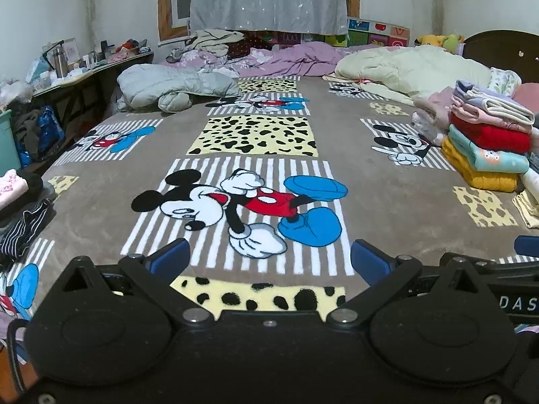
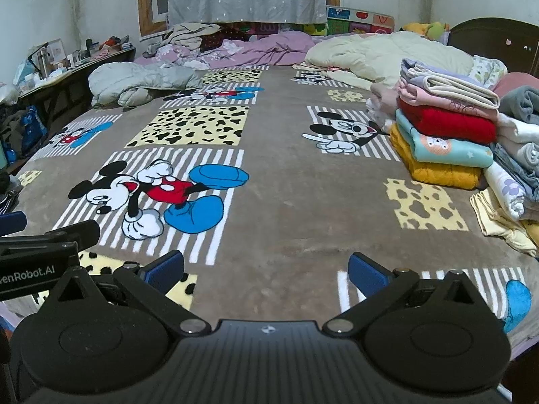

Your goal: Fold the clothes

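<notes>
Both grippers hover side by side over the near edge of a bed covered by a brown cartoon-mouse blanket [image 1: 387,181] [image 2: 303,202]. My left gripper [image 1: 269,259] is open with nothing between its blue pads. Beside it, my right gripper [image 2: 266,269] is open too and holds nothing. A stack of folded clothes [image 2: 444,128] [image 1: 485,141] sits on the bed's right side, ahead and to the right of both grippers. Loose unfolded clothes [image 2: 512,181] lie heaped just right of that stack. On the left edge lie a striped garment [image 1: 23,225] and a pink folded piece [image 1: 11,185].
A grey puffy jacket [image 1: 175,86] lies at the far left of the bed. Purple [image 1: 289,59] and cream [image 1: 411,67] quilts are bunched at the far end under a curtained window. A cluttered side table [image 1: 77,67] stands along the left wall, a dark headboard [image 2: 498,37] at right.
</notes>
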`<state>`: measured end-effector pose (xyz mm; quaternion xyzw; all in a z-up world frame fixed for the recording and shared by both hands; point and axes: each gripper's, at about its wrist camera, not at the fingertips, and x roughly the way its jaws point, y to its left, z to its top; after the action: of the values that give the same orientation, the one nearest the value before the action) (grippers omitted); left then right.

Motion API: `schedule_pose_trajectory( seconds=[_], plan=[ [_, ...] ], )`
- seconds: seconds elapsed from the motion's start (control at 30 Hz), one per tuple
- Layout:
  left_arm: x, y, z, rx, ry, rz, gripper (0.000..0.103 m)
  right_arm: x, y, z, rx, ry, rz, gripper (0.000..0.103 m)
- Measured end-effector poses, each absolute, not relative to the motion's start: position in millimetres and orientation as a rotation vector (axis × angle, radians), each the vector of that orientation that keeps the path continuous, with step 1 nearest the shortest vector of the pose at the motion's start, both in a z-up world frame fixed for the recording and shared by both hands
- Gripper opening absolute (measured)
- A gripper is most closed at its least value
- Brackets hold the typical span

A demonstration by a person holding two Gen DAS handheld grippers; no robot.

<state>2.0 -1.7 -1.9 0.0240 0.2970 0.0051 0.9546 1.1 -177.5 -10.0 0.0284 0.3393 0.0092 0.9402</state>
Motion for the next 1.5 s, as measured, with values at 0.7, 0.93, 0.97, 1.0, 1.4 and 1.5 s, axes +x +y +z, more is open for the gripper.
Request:
schedule_pose_trajectory(
  seconds=[0.7,0.93,0.97,1.0,1.4,1.5],
  plan=[
    [6.2,-1.6,-8.3,0.022,0.634,-0.002,0.103,-0.2,-176.6,-14.4,0.057,0.701,0.019,0.103],
    [5.8,-3.9,-12.4,0.020,0.633,-0.001,0.103,1.1,-177.0,-15.3,0.057,0.702,0.017,0.103],
    [5.8,-3.7,-12.5,0.019,0.632,-0.001,0.103,1.2,-177.6,-15.4,0.058,0.702,0.017,0.103],
    [5.7,-3.7,-13.0,0.018,0.633,-0.002,0.103,1.4,-178.4,-15.5,0.059,0.702,0.018,0.103],
    [6.5,-2.1,-9.2,0.017,0.638,-0.007,0.103,2.8,-181.7,-17.2,0.055,0.700,0.018,0.103],
    [6.3,-1.0,-8.6,0.018,0.637,-0.009,0.103,2.6,-181.7,-17.5,0.055,0.699,0.018,0.103]
  ],
)
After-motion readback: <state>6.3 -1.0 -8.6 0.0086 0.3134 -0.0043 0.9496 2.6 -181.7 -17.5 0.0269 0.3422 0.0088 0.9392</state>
